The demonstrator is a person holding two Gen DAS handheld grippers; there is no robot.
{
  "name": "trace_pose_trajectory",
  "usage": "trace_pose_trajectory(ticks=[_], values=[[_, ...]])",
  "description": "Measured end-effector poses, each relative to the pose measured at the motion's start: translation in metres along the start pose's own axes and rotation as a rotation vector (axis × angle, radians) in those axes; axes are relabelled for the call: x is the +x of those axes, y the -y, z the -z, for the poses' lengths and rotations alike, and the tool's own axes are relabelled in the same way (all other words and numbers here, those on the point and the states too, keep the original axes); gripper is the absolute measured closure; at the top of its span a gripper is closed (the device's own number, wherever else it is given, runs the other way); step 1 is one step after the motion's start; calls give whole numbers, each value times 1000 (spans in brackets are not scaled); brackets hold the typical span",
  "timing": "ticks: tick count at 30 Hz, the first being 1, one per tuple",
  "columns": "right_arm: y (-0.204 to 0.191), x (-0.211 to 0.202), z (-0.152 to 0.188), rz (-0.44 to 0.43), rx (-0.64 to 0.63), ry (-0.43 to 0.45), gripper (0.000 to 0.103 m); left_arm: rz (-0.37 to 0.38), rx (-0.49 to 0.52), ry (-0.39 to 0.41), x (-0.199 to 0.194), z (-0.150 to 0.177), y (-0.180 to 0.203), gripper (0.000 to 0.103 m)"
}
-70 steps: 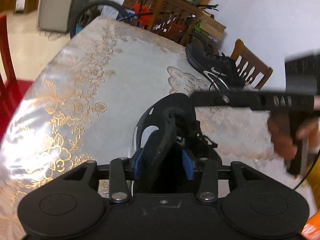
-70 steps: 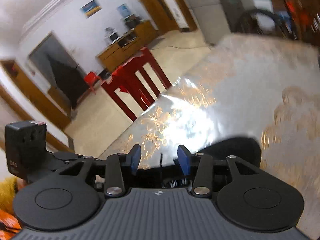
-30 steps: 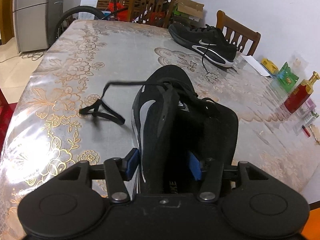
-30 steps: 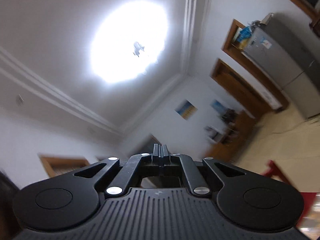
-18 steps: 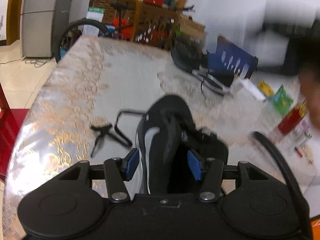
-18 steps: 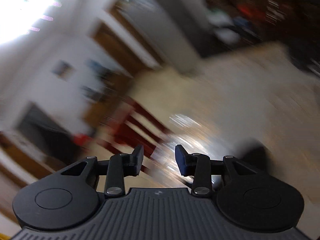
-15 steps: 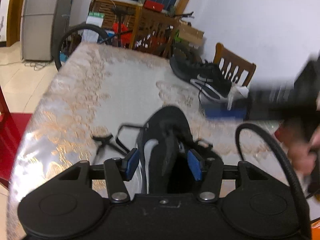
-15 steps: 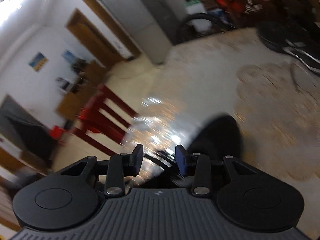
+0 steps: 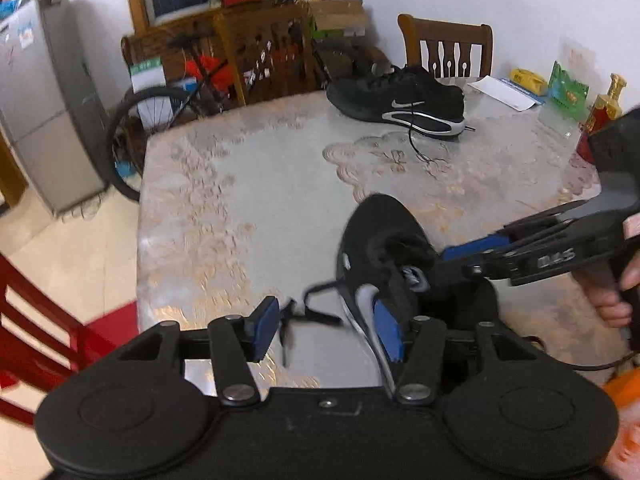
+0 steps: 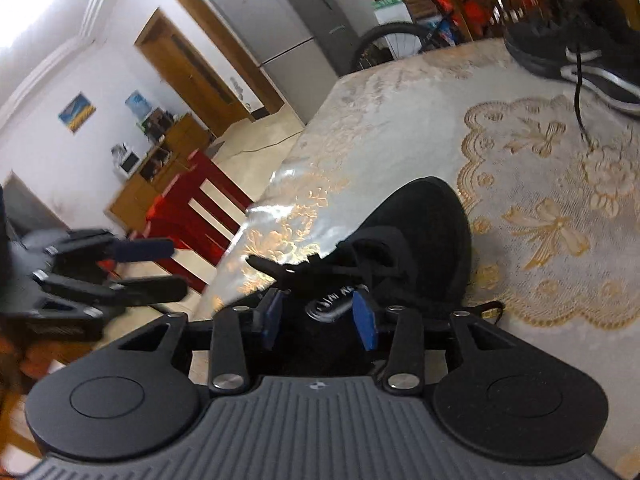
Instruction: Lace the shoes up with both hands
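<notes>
Now our left gripper stands wide open, holding nothing, its right pad against the side of the near shoe, the loose lace lying between the pads. Our right gripper is part open over the shoe's tongue; we cannot tell whether it grips anything. Both sit on the table; shoe 2 lies well apart at the far edge.

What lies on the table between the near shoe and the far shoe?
Only bare tablecloth and the far shoe's trailing lace, seen in the left wrist view; the near shoe lies apart.
</notes>
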State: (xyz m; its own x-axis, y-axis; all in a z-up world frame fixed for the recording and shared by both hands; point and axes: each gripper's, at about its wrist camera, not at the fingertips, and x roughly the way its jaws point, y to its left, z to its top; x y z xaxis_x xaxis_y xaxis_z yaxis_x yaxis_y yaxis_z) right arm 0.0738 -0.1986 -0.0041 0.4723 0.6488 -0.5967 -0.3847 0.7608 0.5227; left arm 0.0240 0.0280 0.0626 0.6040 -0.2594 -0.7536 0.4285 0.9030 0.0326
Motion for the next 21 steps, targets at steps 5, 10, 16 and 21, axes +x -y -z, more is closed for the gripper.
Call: trace_pose_trajectory(ticks=[5,10,16,21], values=[[0,-9,0,22,-14,48,59,11,-62,17,-3,4,28,45],[3,-18,-2,17,-87,88,59,-61,-86,-18,18,9,54,48],[-13,-19,9,15,-322,109,59,-115,-289,-50,39,17,32,88],[-37,2,5,-13,-634,102,60,-37,-509,-22,38,26,9,92]])
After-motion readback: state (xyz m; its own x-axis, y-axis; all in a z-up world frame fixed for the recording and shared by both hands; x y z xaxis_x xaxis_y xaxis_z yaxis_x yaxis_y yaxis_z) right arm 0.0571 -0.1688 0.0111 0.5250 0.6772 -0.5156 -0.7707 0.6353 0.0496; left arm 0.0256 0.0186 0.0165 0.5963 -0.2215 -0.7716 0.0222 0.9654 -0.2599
